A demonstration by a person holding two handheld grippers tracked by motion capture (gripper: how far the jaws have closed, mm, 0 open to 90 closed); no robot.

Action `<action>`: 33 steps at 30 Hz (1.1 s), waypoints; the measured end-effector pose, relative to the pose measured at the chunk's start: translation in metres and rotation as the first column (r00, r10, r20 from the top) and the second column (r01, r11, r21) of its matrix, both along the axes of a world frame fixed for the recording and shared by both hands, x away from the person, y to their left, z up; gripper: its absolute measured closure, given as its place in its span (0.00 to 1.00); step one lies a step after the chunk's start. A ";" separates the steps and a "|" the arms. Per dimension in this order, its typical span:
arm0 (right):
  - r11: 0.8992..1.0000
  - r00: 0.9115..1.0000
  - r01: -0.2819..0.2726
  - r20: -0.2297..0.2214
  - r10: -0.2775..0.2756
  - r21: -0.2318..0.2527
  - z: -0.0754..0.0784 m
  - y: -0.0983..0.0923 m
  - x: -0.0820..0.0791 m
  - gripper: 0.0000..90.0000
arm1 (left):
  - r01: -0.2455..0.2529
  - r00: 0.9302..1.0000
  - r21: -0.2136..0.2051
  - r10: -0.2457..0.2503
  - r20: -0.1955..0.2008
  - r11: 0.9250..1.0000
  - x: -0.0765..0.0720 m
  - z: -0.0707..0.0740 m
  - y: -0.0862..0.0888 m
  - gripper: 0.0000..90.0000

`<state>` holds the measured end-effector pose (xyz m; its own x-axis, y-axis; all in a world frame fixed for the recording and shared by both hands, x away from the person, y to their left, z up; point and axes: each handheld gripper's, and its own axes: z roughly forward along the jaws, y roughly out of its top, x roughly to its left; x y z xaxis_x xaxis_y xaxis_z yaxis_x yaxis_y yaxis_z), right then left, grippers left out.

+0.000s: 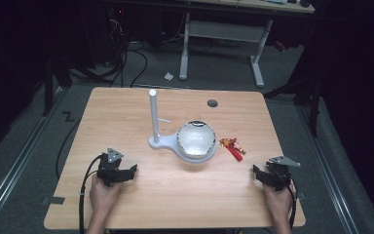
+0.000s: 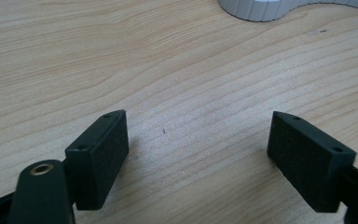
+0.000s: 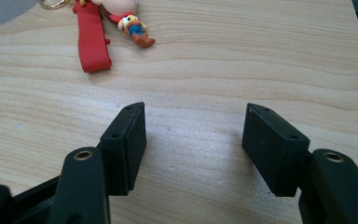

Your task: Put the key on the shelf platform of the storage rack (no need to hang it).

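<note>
Red strap and a little toy figure make the keychain point(image 3: 93, 42), lying right of the white stand point(image 1: 163, 141). The right gripper point(image 3: 193, 135), jaws apart and empty, should reach slowly, low over the surface point(image 1: 175, 195).

- The key ring point(image 3: 103, 28) lies flat on the wooden table, ahead of the right gripper point(image 3: 193, 135) and a bit to its left, well apart from it.
- It has a red strap, a gold ring, and a small toy figure with a red hat and brown boots.
- The toy lies on its side just beside the strap.
</note>
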<state>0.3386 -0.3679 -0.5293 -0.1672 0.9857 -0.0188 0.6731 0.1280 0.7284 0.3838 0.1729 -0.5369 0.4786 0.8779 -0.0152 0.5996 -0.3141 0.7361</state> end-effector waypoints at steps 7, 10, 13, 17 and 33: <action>1.000 1.000 0.000 0.000 0.000 0.000 0.000 0.000 0.000 0.44 | 0.000 1.000 -0.001 0.000 0.000 1.000 0.000 0.000 0.000 0.23; 1.000 1.000 -0.001 0.001 0.001 -0.001 0.000 0.000 0.000 0.44 | 0.000 1.000 -0.001 0.000 0.000 1.000 0.000 0.000 0.000 0.23; 1.000 1.000 0.001 0.000 -0.001 -0.001 0.000 0.000 0.000 0.43 | 0.000 1.000 -0.001 0.000 -0.001 1.000 0.000 0.000 0.000 0.23; 1.000 1.000 0.025 -0.007 -0.025 0.001 0.000 0.000 0.001 0.35 | 0.000 1.000 -0.002 0.000 -0.001 1.000 0.000 0.000 0.000 0.23; 0.999 0.999 0.042 -0.007 -0.042 0.000 0.000 0.001 0.001 0.33 | 0.001 1.000 -0.003 -0.001 -0.001 1.000 0.000 0.000 0.000 0.23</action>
